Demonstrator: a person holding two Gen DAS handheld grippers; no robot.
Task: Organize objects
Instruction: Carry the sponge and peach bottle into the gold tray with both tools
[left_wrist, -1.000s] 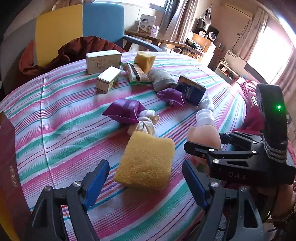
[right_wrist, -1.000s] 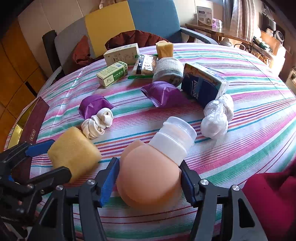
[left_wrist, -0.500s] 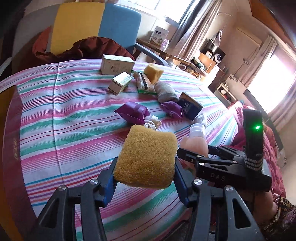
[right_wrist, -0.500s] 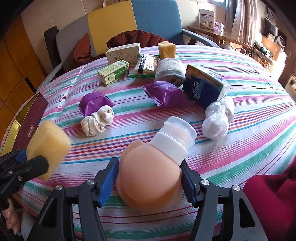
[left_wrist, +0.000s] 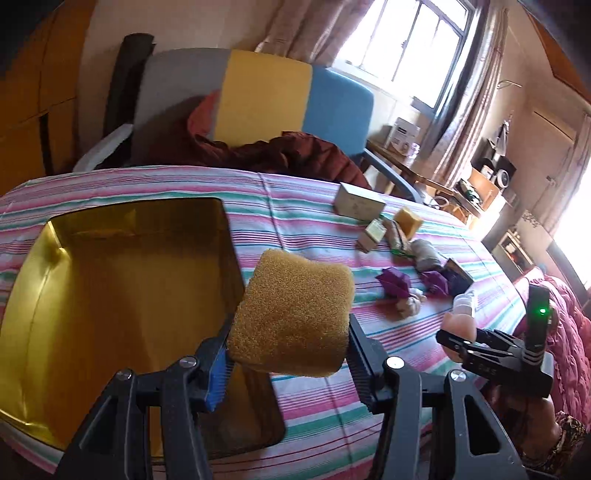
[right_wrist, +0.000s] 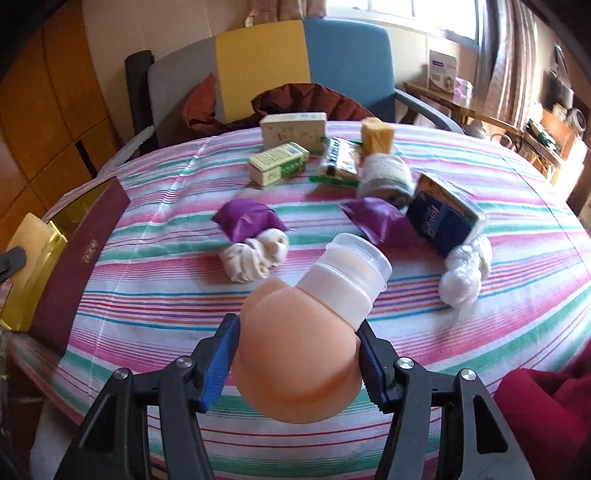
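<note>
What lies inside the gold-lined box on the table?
The gold-lined box shows only its bare gold lining. The yellow sponge, held in the left gripper, and the gripper's fingers cover its near right corner.

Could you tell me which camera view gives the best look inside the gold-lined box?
The left wrist view: it looks down into the gold-lined box, showing its open interior. The right wrist view catches only the box's maroon outer side and a strip of gold lining at the left edge.

We see a bench (right_wrist: 166, 295) in striped cloth carrying a gold-lined box (left_wrist: 110, 295), two cartons (right_wrist: 279, 162), purple pouches (right_wrist: 247, 218), rolled socks (right_wrist: 255, 254) and a sponge (right_wrist: 375, 134).
</note>
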